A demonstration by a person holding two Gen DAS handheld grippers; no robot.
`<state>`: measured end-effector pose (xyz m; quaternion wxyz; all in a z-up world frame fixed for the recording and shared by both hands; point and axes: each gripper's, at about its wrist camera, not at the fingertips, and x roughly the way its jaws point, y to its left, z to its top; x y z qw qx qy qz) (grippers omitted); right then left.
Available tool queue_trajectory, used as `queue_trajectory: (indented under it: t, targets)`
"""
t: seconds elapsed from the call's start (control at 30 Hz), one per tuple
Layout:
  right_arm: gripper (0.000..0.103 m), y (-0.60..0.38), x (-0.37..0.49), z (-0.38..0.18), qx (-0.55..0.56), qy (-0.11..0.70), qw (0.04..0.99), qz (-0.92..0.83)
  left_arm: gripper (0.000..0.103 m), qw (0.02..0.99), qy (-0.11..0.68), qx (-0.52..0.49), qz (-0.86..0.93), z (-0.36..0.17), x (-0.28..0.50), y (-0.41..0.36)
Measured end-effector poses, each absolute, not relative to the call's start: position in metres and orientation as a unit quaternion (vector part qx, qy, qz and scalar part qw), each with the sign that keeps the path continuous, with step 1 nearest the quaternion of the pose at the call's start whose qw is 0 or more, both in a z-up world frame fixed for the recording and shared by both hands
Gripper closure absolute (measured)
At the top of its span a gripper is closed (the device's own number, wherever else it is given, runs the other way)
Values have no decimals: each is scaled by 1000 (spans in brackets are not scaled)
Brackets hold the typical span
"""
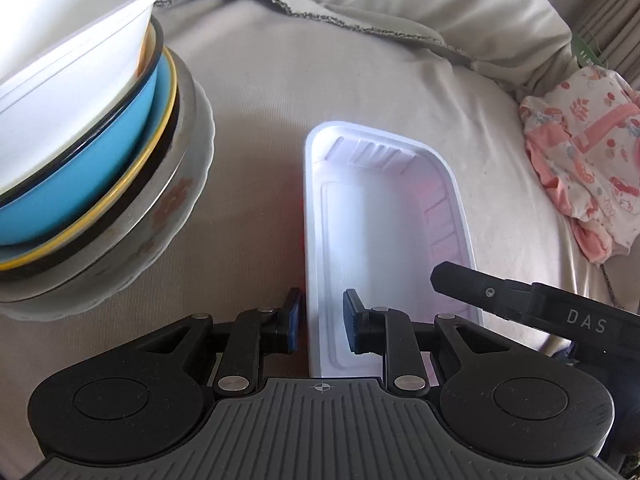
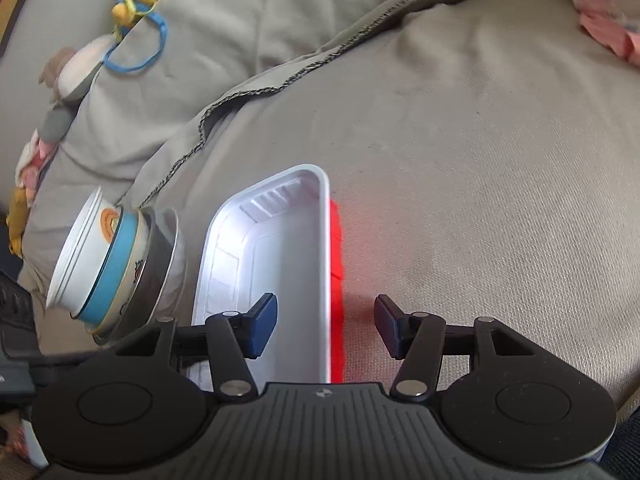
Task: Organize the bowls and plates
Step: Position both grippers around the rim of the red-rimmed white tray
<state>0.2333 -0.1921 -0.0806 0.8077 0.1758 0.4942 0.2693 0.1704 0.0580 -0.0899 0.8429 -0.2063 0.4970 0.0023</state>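
The white tray (image 1: 384, 240) lies on the beige cushion (image 1: 320, 80), beside the stack of bowls and plates (image 1: 100, 168); a red tray (image 2: 336, 280) shows beneath it. It looks like thin foam: light, flexible, easily dented, so grip the rim wall only. The left hand-held gripper (image 1: 322, 326) straddles 1 long rim, pads not yet pressing. The right hand-held gripper (image 2: 326, 328) straddles the opposite rim, jaws apart, gripping nothing.
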Motion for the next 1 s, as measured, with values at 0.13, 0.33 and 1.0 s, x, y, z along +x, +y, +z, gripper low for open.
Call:
queue_trajectory:
  t: [0.13,0.33,1.0]
  targets:
    - [49,-187,227,-80,157,486,818,267,78,844,496,-206,11,-91,170,55]
    - [49,-185,226,-76,139,473,833,252,86,823,524,-219,5,-84,178,53]
    - [42,-186,261,-72,93,465,857,201,88,843,449,-297,2,33,196,56]
